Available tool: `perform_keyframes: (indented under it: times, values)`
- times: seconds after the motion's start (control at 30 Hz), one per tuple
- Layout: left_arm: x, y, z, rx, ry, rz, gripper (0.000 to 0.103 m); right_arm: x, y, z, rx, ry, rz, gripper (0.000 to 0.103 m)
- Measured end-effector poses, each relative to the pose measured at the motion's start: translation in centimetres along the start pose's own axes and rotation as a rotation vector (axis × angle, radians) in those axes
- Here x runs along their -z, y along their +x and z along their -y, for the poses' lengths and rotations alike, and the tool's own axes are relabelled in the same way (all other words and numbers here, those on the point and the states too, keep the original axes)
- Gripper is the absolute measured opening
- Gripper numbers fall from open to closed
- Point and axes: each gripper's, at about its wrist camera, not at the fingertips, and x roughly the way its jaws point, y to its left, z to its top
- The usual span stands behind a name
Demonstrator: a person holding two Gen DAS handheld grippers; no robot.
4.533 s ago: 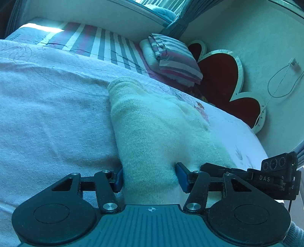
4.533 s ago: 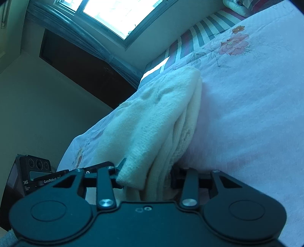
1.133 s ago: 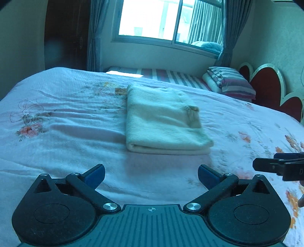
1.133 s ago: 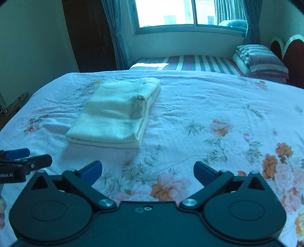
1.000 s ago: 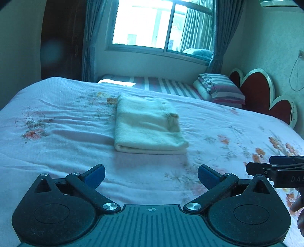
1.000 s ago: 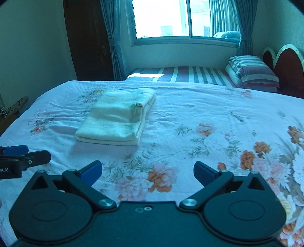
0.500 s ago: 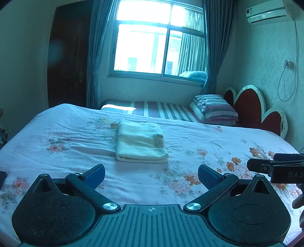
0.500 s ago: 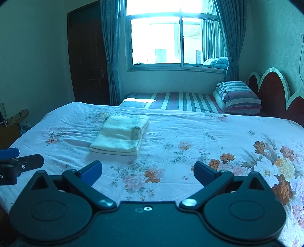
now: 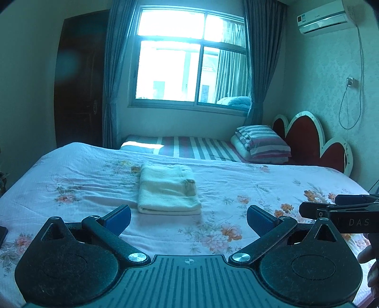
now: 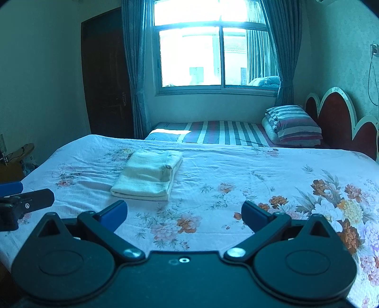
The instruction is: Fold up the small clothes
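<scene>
Left wrist: folded cloth point(image 9: 168, 189) on floral bedspread point(image 9: 94, 180) below window point(image 9: 189, 61); both grippers' fingers point(image 9: 118, 216) spread, empty.

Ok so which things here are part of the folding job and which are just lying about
Part of the job:
cream knitted garment folded flat on the bed
left gripper, open
right gripper, open

Just lying about:
striped folded bedding by the red headboard
pink floral bedspread
white air conditioner on the wall
</scene>
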Motion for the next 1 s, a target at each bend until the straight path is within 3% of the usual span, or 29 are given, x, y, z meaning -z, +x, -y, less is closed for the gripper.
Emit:
perform_keyframes:
  times: [1.0]
  values:
    - [-0.66,-0.23,0.11,0.005,0.011,0.006,0.103,-0.79,-0.59,-0.95,-0.006,0.001,0.015,0.103]
